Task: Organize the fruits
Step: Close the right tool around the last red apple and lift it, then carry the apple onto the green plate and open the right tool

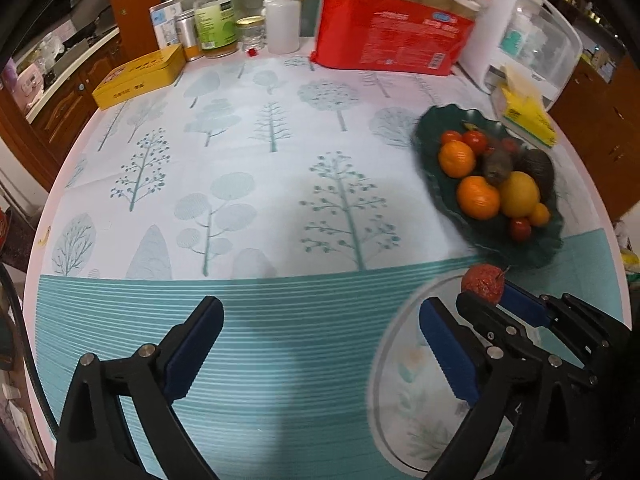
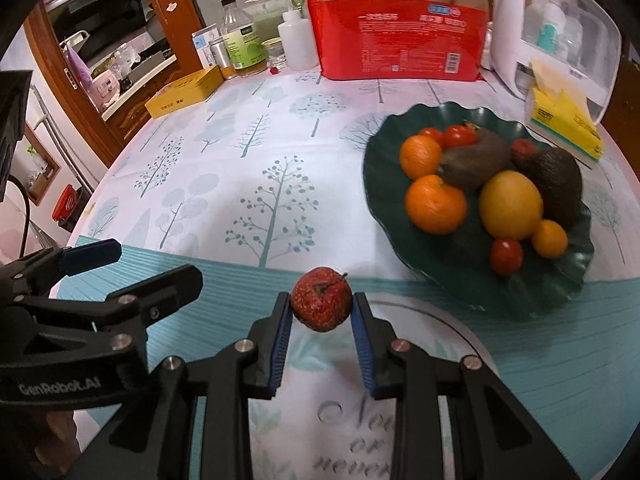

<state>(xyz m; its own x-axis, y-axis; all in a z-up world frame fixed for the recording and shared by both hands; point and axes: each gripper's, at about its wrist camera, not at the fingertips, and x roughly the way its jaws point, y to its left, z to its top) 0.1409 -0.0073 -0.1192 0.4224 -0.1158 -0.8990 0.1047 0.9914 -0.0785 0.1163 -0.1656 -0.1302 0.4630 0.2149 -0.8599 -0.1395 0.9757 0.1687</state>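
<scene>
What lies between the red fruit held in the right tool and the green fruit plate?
Only bare tablecloth: the right wrist view shows nothing between the red fruit and the green plate.

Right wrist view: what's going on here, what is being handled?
A person is sorting fruit with two handheld tools. The right tool is shut on a small red fruit, held above a white printed plate. The left tool is open and holds nothing. The dark green dish of oranges, tomatoes and other fruit sits nearby on the tablecloth.
</scene>
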